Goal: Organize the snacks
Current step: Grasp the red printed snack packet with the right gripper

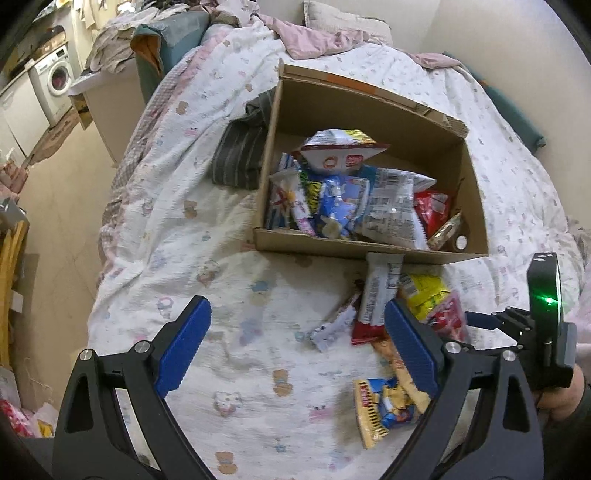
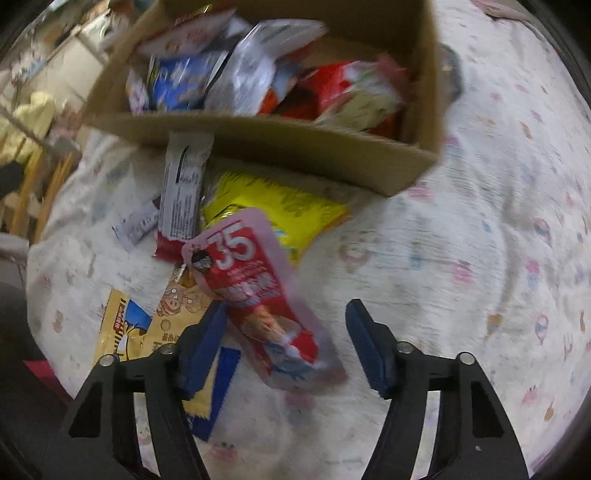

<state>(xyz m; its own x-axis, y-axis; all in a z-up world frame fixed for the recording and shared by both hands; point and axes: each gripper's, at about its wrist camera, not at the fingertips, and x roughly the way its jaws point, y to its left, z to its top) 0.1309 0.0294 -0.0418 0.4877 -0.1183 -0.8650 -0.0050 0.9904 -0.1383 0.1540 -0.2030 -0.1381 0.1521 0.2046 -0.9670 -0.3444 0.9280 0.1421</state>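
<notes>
An open cardboard box (image 1: 332,245) stands on the bed, holding several snack packets, with a white and red bag (image 1: 340,151) on top. Loose snacks lie in front of it: a white and red bar (image 1: 380,291), a yellow packet (image 1: 424,295), a red pouch (image 1: 448,317) and a yellow and blue packet (image 1: 384,406). My left gripper (image 1: 297,310) hangs open over bare quilt, left of this pile. My right gripper (image 2: 286,314) is open and points down, with the red pouch (image 2: 258,295) lying between its fingers. The pads do not press on it. The box (image 2: 295,144) is just beyond.
A dark striped cloth (image 1: 240,155) lies against the box's left wall. The patterned quilt (image 1: 221,240) drops to the floor along the left. A washing machine (image 1: 55,77) stands far left. Pillows and crumpled bedding (image 1: 332,33) fill the head of the bed. A hand (image 1: 565,398) holds the right tool.
</notes>
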